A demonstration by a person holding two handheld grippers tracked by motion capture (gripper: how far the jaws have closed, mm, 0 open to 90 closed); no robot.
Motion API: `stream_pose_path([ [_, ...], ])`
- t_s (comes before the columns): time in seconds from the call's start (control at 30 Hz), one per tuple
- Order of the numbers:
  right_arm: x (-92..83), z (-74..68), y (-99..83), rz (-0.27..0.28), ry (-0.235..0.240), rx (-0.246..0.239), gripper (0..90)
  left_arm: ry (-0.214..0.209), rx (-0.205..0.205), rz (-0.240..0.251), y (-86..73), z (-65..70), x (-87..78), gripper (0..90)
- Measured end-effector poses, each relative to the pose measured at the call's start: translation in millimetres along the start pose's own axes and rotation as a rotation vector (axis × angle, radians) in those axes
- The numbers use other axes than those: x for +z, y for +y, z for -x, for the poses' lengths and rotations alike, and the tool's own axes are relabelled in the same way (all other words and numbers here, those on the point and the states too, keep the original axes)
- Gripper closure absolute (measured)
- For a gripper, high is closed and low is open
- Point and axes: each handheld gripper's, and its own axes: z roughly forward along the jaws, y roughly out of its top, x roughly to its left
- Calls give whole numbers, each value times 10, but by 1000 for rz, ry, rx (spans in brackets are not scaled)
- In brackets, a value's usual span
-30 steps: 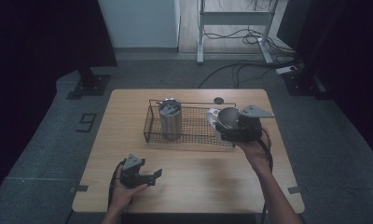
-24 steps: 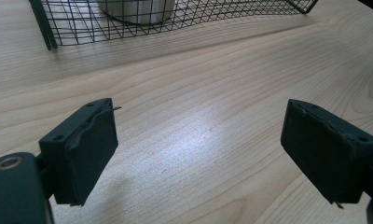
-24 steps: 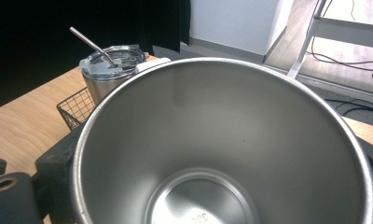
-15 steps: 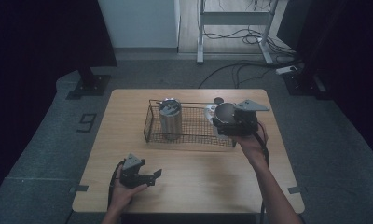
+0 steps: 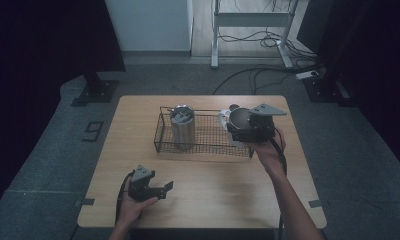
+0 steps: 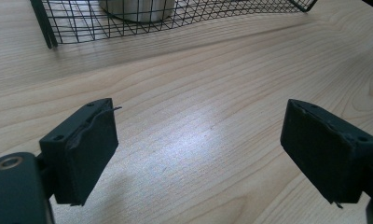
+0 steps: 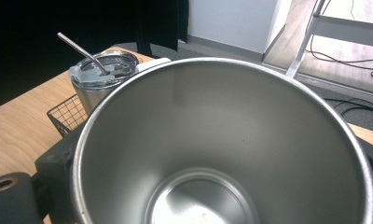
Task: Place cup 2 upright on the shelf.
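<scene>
A black wire basket [image 5: 208, 142] lies across the far half of the wooden table [image 5: 213, 200]. In its left part stands a lidded steel tumbler [image 5: 182, 125] with a metal straw [image 7: 79, 49]. My right gripper [image 5: 244, 129] is shut on an open, empty steel cup [image 7: 222, 154], held upright over the basket's right end, its jaws pressing on either side of the cup wall. My left gripper [image 6: 198, 154] rests low near the table's front edge, open, with bare wood between its pads [image 6: 89, 149].
A white object [image 5: 223, 120] shows just left of the held cup, partly hidden. The basket's near wall [image 6: 175, 18] lies well ahead of my left gripper. Cables and a metal stand [image 5: 253, 20] are on the floor beyond the table.
My right gripper has drifted slightly left and away with the cup. The left gripper has stayed put.
</scene>
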Motion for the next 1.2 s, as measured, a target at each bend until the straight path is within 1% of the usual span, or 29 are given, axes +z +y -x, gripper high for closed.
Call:
stream_pose_path([
  [0.33,73,26,26,-8,-5,9,65,-2,-3,1,0,-2,-4,111],
  [0.57,144,45,40,-11,-5,4,65,5,-7,10,1,-9,-14,121],
  [0.7,197,66,46,-16,-14,3,65,5,-7,8,1,-16,-19,121],
  [1.1,334,152,46,-27,-19,23,65,2,-8,1,-6,-18,-2,122],
  [1.2,363,178,43,-28,-16,36,65,1,-9,1,-7,-20,-3,122],
])
